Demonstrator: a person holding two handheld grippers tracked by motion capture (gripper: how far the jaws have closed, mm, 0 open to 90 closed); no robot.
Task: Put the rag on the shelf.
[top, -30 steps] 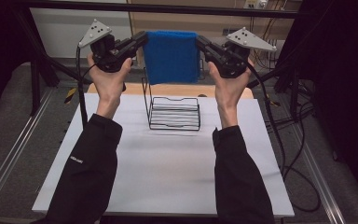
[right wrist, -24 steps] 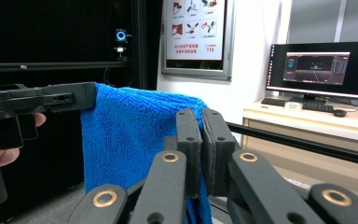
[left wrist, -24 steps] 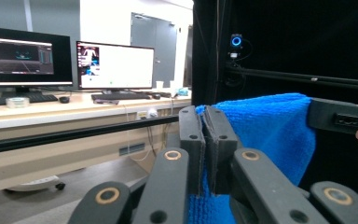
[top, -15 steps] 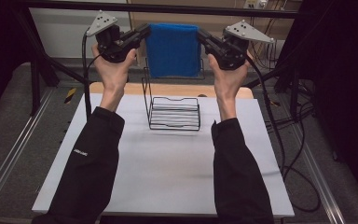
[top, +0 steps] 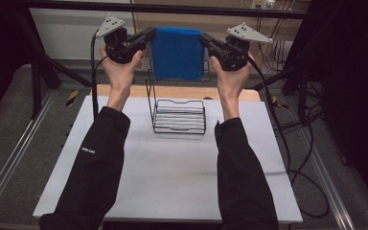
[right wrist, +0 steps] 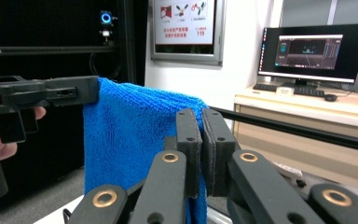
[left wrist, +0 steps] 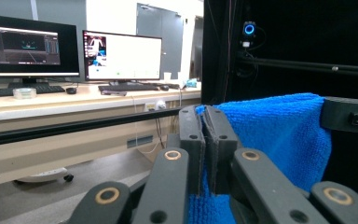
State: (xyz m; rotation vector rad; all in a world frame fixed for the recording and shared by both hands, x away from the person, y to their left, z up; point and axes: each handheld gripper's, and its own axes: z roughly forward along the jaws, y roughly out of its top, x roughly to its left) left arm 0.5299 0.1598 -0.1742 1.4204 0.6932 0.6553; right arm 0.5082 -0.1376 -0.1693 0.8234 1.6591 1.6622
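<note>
Each tool, left (top: pixel 149 36) and right (top: pixel 206 40), is closed on one top corner of the blue towel (top: pixel 178 52), which hangs stretched between them above the wire rack (top: pixel 179 115) on the desk (top: pixel 172 177). To hang it well, I would keep both corners level and lower it evenly over the rack's top bar. Readable writing is little: "119" on the wall poster (right wrist: pixel 185 25), and small white sleeve print (top: pixel 87 150) too small to read.

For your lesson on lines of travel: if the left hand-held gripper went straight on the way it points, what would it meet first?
Probably the right hand-held gripper. The left hand-held gripper points across at it, both shut on the top corners of the blue towel stretched between them; depth is hard to judge.
</note>
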